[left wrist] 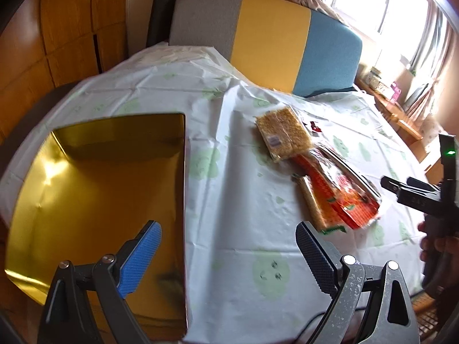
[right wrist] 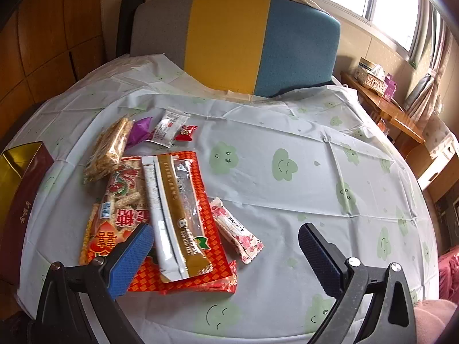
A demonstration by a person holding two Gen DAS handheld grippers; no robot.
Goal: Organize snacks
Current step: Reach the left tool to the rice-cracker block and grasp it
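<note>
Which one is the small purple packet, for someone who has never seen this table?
Find the pile of snacks on the tablecloth in front of the striped chair. At the pile's far end, the purple packet lies between the puffed-grain bar and a white sachet. It is the only purple wrapper.

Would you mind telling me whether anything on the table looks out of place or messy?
Nothing is spilled or torn, but the snacks lie in a loose overlapping heap: a gold-and-white sachet sits askew on the red bag, and the gold-lined box holds none.
</note>
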